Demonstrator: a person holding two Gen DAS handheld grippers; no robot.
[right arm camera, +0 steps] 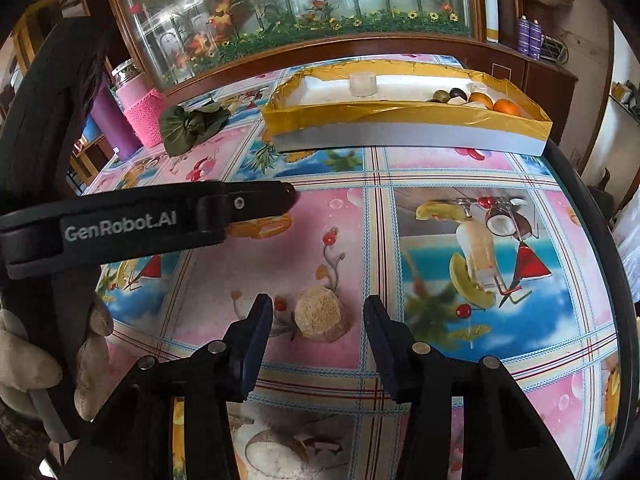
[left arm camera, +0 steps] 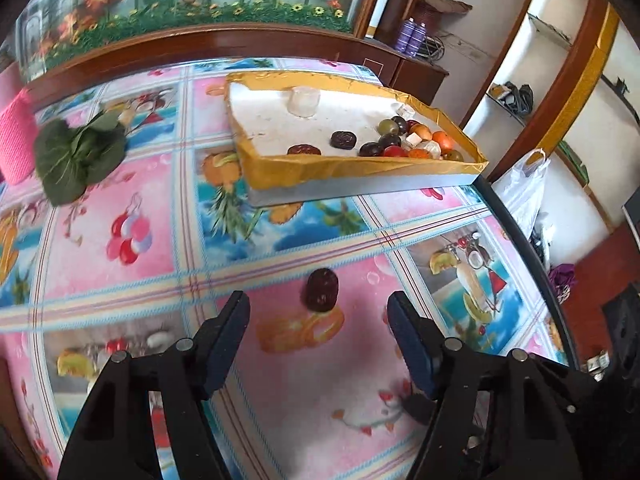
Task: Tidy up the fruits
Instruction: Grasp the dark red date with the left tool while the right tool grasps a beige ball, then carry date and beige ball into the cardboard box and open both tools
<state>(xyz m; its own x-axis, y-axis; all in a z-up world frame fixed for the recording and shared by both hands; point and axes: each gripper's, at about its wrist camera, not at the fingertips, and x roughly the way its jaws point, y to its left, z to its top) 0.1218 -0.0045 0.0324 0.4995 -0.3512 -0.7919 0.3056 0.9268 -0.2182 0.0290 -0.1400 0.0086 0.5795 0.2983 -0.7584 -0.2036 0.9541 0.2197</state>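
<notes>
A dark red date (left arm camera: 322, 290) lies on the fruit-print tablecloth just ahead of my open, empty left gripper (left arm camera: 318, 306). A beige lumpy piece (right arm camera: 319, 317) lies between the fingers of my open right gripper (right arm camera: 318, 310), untouched. A gold-taped white box (left arm camera: 360, 168) at the back holds several fruits (left arm camera: 412, 140) in its right corner, two more dark dates and a clear cup (left arm camera: 304, 101). The box also shows in the right wrist view (right arm camera: 404, 120). The left gripper's body (right arm camera: 160, 220) crosses the right wrist view at the left.
A leafy green vegetable (left arm camera: 78, 152) lies at the left of the table, also in the right wrist view (right arm camera: 188, 124). A pink-sleeved jar (right arm camera: 140, 108) and purple bottle stand behind it. The table's dark edge (left arm camera: 532, 256) runs along the right. Shelves and a plastic bag stand beyond.
</notes>
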